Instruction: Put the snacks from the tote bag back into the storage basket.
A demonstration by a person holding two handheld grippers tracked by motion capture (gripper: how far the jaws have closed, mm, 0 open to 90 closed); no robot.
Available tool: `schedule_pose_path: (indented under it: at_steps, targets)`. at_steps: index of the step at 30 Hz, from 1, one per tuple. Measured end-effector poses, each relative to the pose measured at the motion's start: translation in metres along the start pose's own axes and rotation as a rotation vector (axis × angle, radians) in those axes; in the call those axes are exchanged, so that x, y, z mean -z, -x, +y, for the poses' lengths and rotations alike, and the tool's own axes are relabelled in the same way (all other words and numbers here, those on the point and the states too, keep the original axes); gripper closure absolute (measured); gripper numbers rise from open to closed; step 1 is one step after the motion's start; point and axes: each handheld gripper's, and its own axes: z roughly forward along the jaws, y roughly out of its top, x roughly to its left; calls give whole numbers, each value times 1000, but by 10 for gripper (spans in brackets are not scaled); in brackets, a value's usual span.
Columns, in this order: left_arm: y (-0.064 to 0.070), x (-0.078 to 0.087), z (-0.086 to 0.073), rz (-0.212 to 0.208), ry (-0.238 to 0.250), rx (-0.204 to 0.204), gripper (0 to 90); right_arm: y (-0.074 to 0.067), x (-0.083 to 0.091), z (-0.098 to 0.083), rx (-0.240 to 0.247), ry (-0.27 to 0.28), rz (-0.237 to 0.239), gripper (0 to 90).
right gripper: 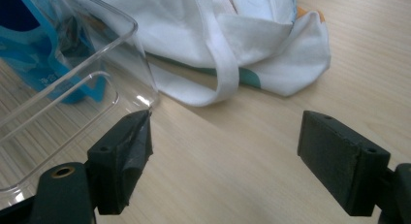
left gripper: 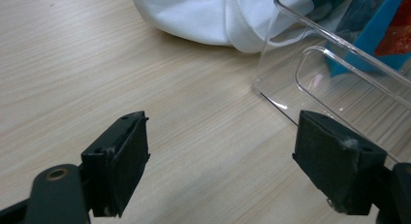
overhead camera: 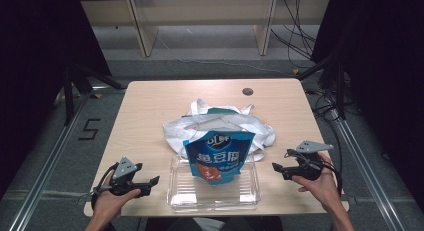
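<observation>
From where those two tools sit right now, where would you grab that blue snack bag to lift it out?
Probably by its flat top edge. The blue snack bag stands propped in the clear tray, leaning back on the white tote bag, so its top seam sticks up free. The right tool, open and closer, could come in from the right side.

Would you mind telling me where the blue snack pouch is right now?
In the high view, the blue snack pouch stands in the clear plastic bin at the table's near middle, just in front of the white tote bag.

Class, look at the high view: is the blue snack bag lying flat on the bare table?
No, the snack bag stands propped in the clear tray, leaning against the white bag.
</observation>
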Motion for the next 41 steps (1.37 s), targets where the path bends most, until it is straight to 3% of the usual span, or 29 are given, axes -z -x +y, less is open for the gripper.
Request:
schedule_pose_path:
  at_steps: [2,3,4,6,8,11,13,15,18,19,23,24,25,26,27,29,33,36,37,38,41]
  targets:
    - [0,0,0,-4,-2,2,193,1,1,-5,6,10,0,209]
    - [1,0,0,-4,-2,2,193,-2,3,-8,-29,-1,-1,209]
    - [1,0,0,-3,-3,2,193,0,1,-11,-7,9,4,209]
    - [0,0,0,-1,-5,0,193,-4,2,-18,-43,7,-9,205]
    - [0,0,0,-3,-8,-13,193,-4,0,-24,-13,7,-7,203]
    - [0,0,0,-2,-8,-10,193,-10,1,-29,-35,-27,7,194]
    - [0,0,0,-2,-9,-14,193,-10,2,-31,-7,-12,1,190]
    - [0,-1,-1,1,-8,-8,193,-15,4,-35,-38,-19,2,174]
    - [0,-1,-1,0,-7,-17,193,-15,6,-40,-7,-11,-4,174]
    - [0,-1,-1,-2,-7,-21,193,-18,8,-42,-30,-27,-1,174]
    - [0,-1,-1,2,-9,-23,193,-19,10,-48,-8,-27,-21,169]
    - [-2,1,-1,-1,-35,-45,193,-22,10,-49,-39,-41,3,169]
    - [-2,0,-1,0,-32,-44,193,-21,11,-51,-12,-36,-10,169]
    - [-2,0,-1,5,-26,-36,192,-24,12,-51,-51,-57,-2,169]
    - [-2,0,-1,7,-27,-37,193,-23,12,-53,-18,-53,-19,169]
    - [-3,1,-1,-1,-40,-53,193,-24,13,-54,-23,-53,-3,168]
    - [-2,0,-1,-1,-39,-47,193,-22,15,-57,-15,-53,-39,168]
    - [-3,-1,-1,1,-40,-40,192,-22,14,-57,-19,-66,-32,168]
    - [-2,-1,-1,3,-35,-31,193,-24,15,-57,-51,-73,-37,168]
    - [-3,-1,-1,7,-44,-45,193,-22,14,-57,-29,-73,-27,168]
    - [-4,-2,-2,4,-50,-30,192,-21,14,-57,-22,-70,-25,168]
